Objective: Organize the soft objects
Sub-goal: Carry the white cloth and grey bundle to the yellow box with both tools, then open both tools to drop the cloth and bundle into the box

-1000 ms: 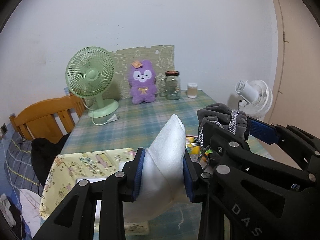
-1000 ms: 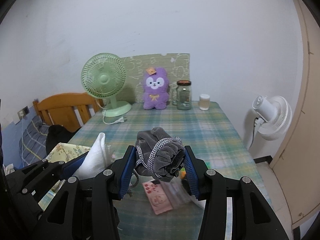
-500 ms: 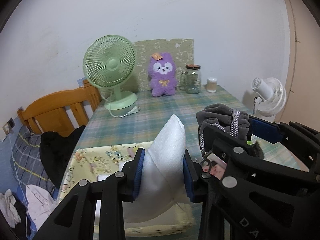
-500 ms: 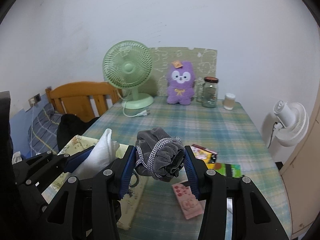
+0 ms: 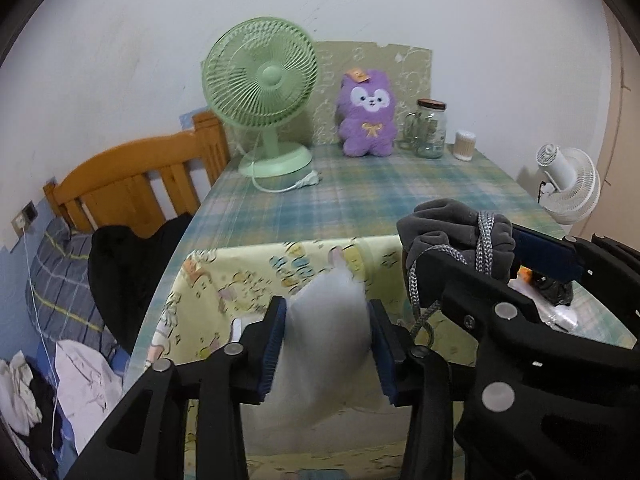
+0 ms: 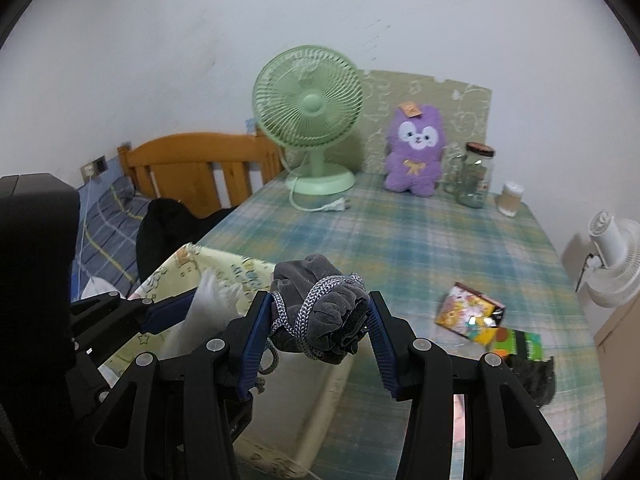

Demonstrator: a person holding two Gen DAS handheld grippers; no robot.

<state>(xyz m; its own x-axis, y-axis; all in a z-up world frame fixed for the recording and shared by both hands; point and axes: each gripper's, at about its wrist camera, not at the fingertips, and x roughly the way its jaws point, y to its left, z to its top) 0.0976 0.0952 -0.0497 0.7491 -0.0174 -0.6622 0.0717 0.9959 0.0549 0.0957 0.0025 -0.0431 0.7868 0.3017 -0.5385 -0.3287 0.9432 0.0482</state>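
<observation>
My left gripper (image 5: pixel 328 312) has a white cloth (image 5: pixel 326 332) between its blue pads. Its jaws are opening, the cloth still fills the gap and looks blurred as it sags. Under it lies a yellow cartoon-print box (image 5: pixel 240 280) at the near left corner of the plaid table (image 5: pixel 360 200). My right gripper (image 6: pixel 316 312) is shut on a grey velvet bundle wrapped in grey-white cord (image 6: pixel 320 320), held over the box's right side (image 6: pixel 224 264). The white cloth (image 6: pixel 208 304) shows at the left in the right wrist view.
At the table's back stand a green fan (image 5: pixel 264 92), a purple plush (image 5: pixel 368 116), a glass jar (image 5: pixel 431 128) and a small cup (image 5: pixel 464 146). Snack packets (image 6: pixel 472 312) lie right of the box. A wooden headboard (image 5: pixel 132 184) is left, a white fan (image 5: pixel 568 184) right.
Both grippers have moved left and down over the yellow box. The left jaws have widened and the white cloth has sunk lower between them. The grey bundle stays gripped.
</observation>
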